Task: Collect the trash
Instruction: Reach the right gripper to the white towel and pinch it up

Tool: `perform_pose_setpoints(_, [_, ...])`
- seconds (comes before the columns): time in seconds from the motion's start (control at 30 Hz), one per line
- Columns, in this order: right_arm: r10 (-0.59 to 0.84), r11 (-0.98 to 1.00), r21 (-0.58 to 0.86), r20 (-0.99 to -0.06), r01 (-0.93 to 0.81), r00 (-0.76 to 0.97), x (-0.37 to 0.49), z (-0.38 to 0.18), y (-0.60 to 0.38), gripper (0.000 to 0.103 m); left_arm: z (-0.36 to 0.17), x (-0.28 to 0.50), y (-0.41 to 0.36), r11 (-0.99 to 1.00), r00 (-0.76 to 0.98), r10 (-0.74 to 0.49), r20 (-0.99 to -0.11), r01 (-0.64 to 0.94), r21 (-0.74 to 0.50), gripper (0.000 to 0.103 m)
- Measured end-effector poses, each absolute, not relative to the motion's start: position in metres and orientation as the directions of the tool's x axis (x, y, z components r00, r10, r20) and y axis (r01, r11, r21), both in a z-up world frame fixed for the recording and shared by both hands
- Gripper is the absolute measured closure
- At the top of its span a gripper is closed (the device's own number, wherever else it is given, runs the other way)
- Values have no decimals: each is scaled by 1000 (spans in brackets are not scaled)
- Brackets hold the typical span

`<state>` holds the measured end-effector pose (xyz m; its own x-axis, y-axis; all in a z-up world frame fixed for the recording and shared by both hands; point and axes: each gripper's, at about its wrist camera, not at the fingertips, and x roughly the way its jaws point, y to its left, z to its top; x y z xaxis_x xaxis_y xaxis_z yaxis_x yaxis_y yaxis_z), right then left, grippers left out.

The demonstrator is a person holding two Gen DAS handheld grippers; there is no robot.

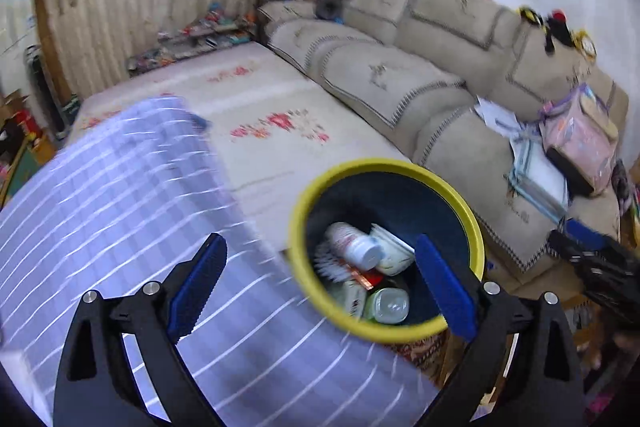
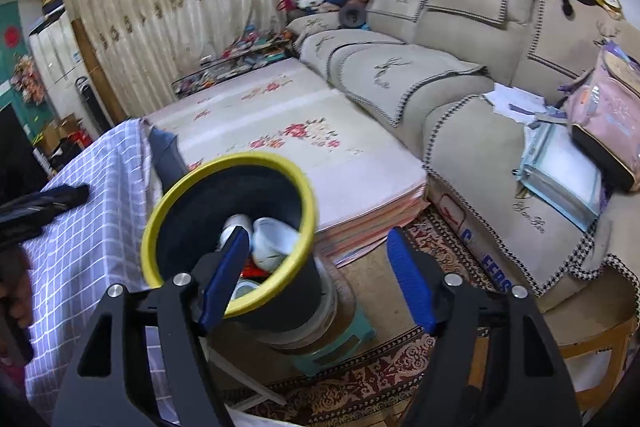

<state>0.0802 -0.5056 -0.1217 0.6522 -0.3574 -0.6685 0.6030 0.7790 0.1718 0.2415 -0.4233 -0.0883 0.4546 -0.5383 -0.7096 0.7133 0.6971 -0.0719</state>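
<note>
Both grippers, left point(image 1: 320, 283) and right point(image 2: 316, 275), gape empty over the bin point(image 1: 308, 203); its bottles point(image 1: 356, 247) look light, slippery, best pinched mid-body.

desk: on the left, draped in a lilac checked tablecloth point(image 2: 84, 227) with white lines; no loose item shows on the visible cloth.
floor: covered by a dark red patterned rug point(image 2: 360, 383) with a cream ornament.
green stool point(image 2: 340, 347): stands on the rug just beside the desk and bears a round tin, on which the yellow-rimmed black trash bin point(image 2: 298, 195) sits.
floral mat stack point(image 2: 304, 155): pale folded mats with pink flowers, lying on the floor between desk and sofa.
sofa point(image 2: 472, 147): beige, carrying papers, a clear folder and a pink bag on its seat.
</note>
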Motion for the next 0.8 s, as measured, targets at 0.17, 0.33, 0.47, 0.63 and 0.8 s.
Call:
perform_pose_setpoints(0.17, [-286, 845, 158, -674, 511, 681, 107, -119, -473, 32, -54, 218, -320, 796, 592, -494, -637, 603, -56, 5])
perform_pose_setpoints(0.33, [-142, 927, 161, -686, 339, 714, 149, -112, -418, 28, -38, 196, -220, 894, 699, -384, -603, 446, -53, 5])
perform_pose_setpoints(0.47, [-30, 974, 147, -665, 171, 746, 183, -97, -358, 24, -31, 175, -144, 951, 771, -277, -573, 303, -51, 5])
perform_pose_setpoints(0.63, [148, 986, 155, -671, -58, 727, 230, -86, -275, 23, -31, 151, -60, 991, 821, -132, -555, 124, -52, 5])
perform_pose_setpoints(0.8, [282, 957, 158, -692, -242, 665, 272, -85, -188, 23, -33, 136, 7, 997, 831, -26, -555, -18, -73, 5])
